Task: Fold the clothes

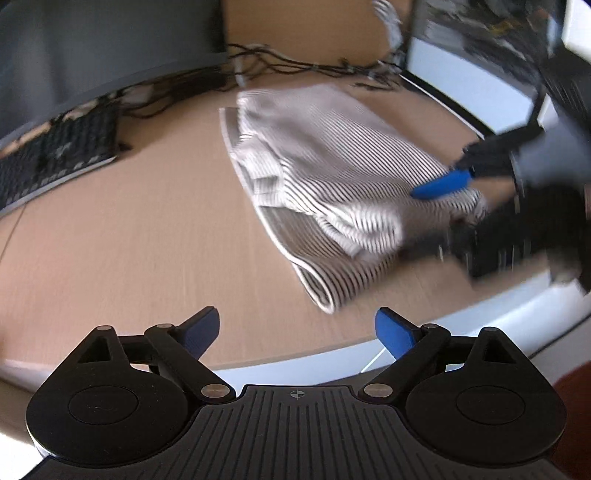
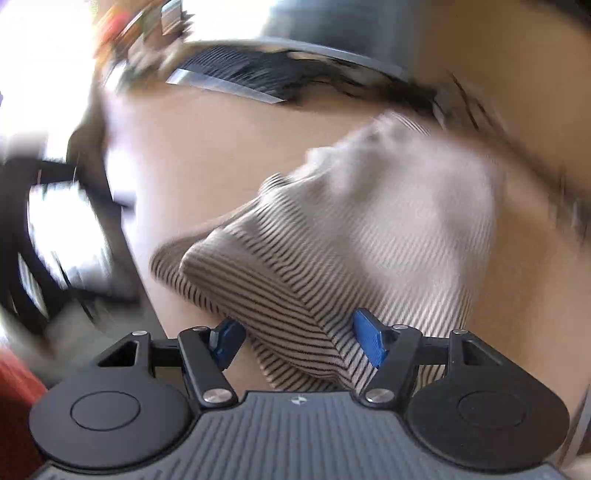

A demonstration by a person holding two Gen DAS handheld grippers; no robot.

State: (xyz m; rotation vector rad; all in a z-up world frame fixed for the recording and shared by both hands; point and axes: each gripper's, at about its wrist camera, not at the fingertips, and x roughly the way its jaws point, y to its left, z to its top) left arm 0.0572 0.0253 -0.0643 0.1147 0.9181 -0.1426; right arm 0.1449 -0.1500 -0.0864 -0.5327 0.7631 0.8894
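Cloth (image 1: 325,177), striped black on white, lies partly folded on the desk (image 1: 129,240), filling the centre and right of the left wrist view. Its folded edge with a pale hem runs down toward the lower centre of that frame, close to the desk's white rim.

At the right of the left view the right gripper (image 1: 441,186) meets the cloth's near corner; one blue finger lies on top of the fabric. In the right wrist view the cloth (image 2: 369,229) bulges up between the blue fingers (image 2: 367,341), which stand apart with the fabric in the gap. Whether they pinch it I cannot tell; the frame is blurred.

Left gripper (image 1: 297,332) sits at the bottom of its frame, jaws spread wide and holding nothing, above bare desk near the edge and just short of the cloth.

Keyboard (image 1: 55,162) lies at the left, cables (image 1: 295,66) tangle along the top, and a cardboard box (image 1: 306,29) stands behind them.
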